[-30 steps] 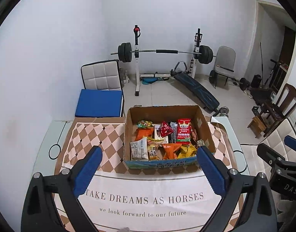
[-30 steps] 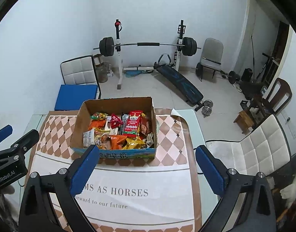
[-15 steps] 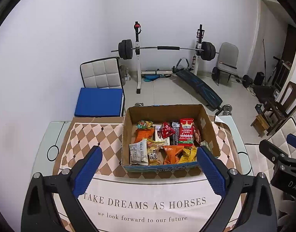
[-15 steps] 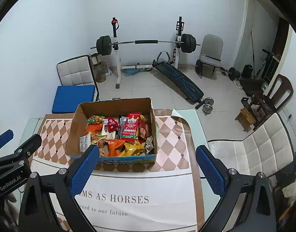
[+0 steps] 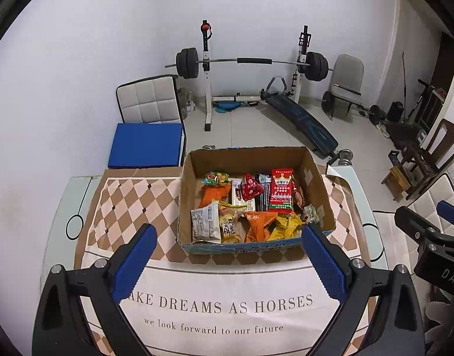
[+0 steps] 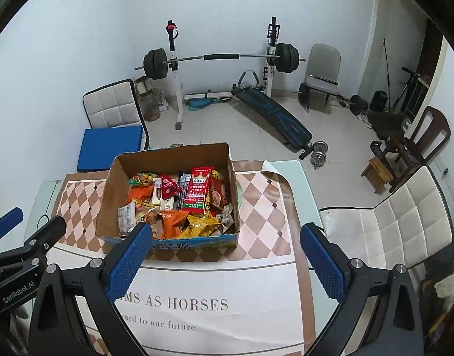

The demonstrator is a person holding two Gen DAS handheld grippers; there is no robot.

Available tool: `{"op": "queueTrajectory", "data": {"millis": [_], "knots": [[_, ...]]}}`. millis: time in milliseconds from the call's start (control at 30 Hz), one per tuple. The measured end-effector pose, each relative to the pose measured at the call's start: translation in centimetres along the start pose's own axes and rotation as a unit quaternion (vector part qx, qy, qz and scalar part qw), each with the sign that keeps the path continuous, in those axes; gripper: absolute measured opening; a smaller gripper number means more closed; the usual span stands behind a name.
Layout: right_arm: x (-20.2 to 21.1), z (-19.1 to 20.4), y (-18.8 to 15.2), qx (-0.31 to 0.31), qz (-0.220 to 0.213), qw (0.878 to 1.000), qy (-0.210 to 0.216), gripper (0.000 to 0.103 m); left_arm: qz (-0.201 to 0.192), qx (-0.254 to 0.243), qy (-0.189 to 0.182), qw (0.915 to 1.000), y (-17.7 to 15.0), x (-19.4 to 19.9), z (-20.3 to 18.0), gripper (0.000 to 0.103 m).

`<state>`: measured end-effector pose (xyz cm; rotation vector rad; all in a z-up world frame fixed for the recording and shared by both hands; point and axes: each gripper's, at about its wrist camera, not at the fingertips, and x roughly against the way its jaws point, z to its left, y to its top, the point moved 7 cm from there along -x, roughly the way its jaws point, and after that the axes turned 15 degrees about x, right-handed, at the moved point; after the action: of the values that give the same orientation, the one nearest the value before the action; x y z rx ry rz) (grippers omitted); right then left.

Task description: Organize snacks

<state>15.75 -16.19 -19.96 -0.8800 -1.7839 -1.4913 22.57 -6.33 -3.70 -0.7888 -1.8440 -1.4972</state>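
Two hand-held tools hover above a cloth-covered bench (image 5: 87,207), both spread wide and gripping nothing. Straight ahead of the left tool (image 5: 228,241), framed between its blue fingers (image 5: 134,262), an open cardboard box (image 5: 314,178) sits on the checkered part of the tablecloth (image 5: 131,204), its long axis running across the tool's line of sight and its open top facing up. Snack packets fill the box: a tall red packet (image 5: 281,190) lies with its length pointing away from the tool, a white packet (image 5: 205,224) lies at the near left corner, and orange (image 5: 259,224) and yellow (image 5: 286,227) wrappers crowd the near wall. From the right tool (image 6: 225,240), the same box (image 6: 170,155) lies ahead and to the left, just beyond its left finger (image 6: 129,261), the red packet (image 6: 198,190) again pointing away. The printed line "AS HORSES" on the cloth runs beneath both tools. Each tool shows at the edge of the other's view.
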Motion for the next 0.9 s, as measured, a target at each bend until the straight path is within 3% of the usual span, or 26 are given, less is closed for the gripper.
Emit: {"op": "queueTrajectory", "data": {"millis": [900], "knots": [[-0.41, -0.12, -0.06, 0.0, 0.003, 1.0, 0.002, 0.102, 0.003, 0.0, -0.002, 1.0, 0.29, -0.18, -0.12, 0.1]]}}
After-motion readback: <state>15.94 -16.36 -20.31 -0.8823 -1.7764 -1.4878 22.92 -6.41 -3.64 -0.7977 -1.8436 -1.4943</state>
